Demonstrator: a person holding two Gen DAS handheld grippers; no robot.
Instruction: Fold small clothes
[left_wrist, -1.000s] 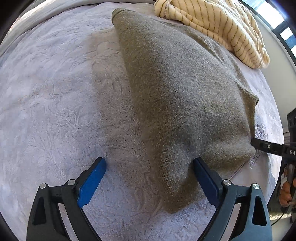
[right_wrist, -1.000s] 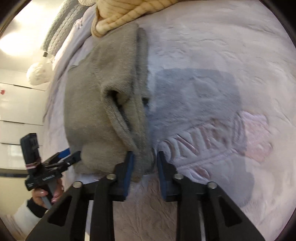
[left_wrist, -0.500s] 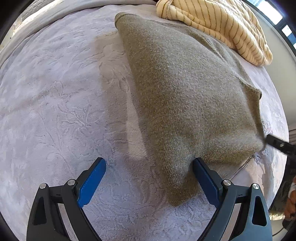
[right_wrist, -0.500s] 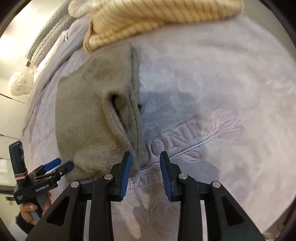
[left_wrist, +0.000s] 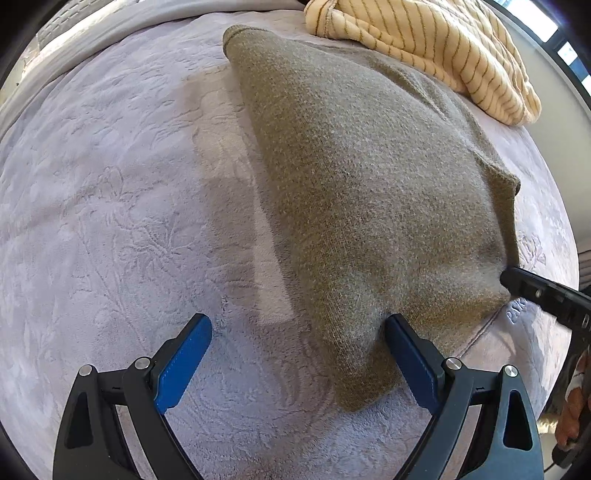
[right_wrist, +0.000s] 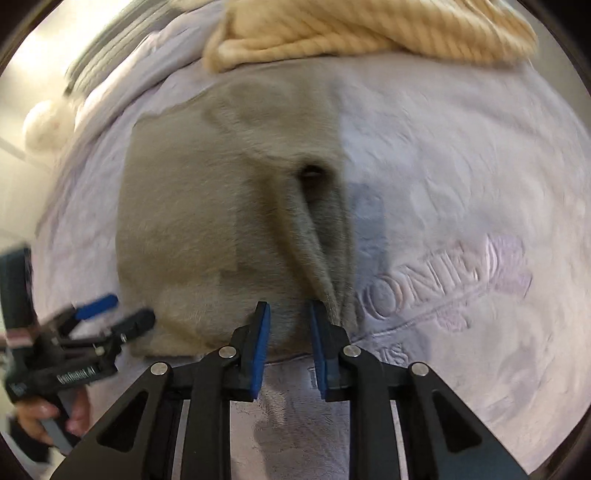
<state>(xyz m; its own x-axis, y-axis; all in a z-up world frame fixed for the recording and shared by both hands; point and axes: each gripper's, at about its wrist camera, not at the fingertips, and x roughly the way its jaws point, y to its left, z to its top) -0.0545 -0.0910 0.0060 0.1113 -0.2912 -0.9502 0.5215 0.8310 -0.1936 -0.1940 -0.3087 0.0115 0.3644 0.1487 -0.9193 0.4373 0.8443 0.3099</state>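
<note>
Beyond the grey garment (left_wrist: 369, 192) — a striped cream garment (left_wrist: 436, 48), touching it.

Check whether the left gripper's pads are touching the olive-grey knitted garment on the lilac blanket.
Cannot tell. In the left wrist view the left gripper is wide open; one blue pad overlaps the olive-grey knitted garment edge, but neither contact nor gap shows plainly.

Bedcover: pale lilac plush embossed blanket (left_wrist: 110, 206), raised lettering at 3 o'clock (partly hidden)
Ornament: fluffy white round pom-pom (right_wrist: 44, 123), at 10 o'clock
</note>
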